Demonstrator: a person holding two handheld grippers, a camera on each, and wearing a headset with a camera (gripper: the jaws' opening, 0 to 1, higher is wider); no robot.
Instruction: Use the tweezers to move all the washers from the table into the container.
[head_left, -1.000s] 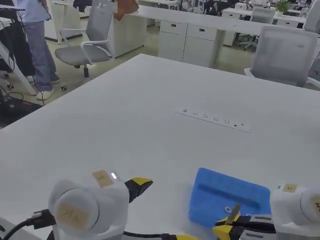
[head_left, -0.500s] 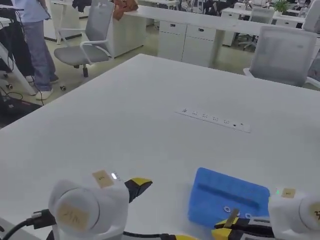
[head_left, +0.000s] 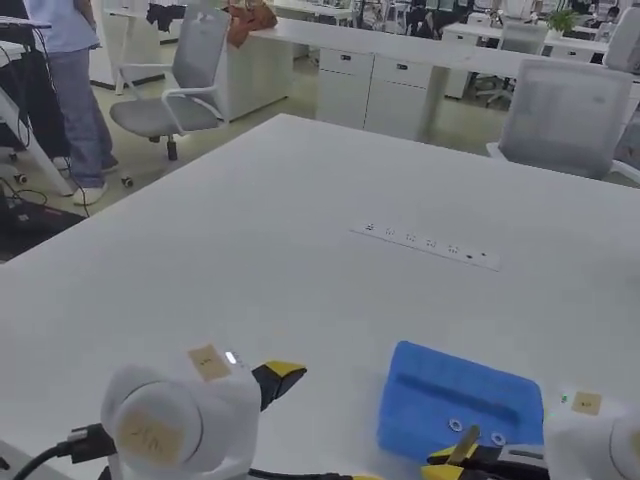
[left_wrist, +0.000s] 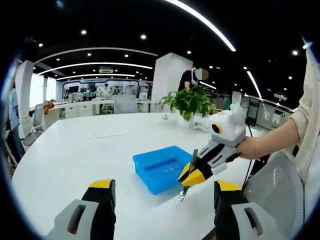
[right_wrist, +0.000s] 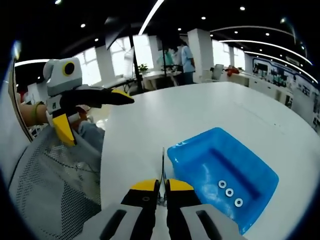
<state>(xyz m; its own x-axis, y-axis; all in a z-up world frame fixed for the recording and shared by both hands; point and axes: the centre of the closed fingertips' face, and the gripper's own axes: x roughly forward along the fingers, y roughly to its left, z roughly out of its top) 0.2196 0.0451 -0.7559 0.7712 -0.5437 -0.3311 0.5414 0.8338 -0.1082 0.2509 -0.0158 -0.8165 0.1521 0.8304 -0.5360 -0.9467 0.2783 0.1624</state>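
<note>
Two tools: right tool tight on tweezers, left tool wide apart.

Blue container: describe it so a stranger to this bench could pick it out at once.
Start at the big white table. Near its front edge, beside the right tool that holds the tweezers, lies the blue container. It is the one blue thing there, a shallow rectangular tray with three small washers inside.

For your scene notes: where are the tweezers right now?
In the right gripper view, the tweezers are clamped upright in the right gripper, just left of the blue container.
</note>
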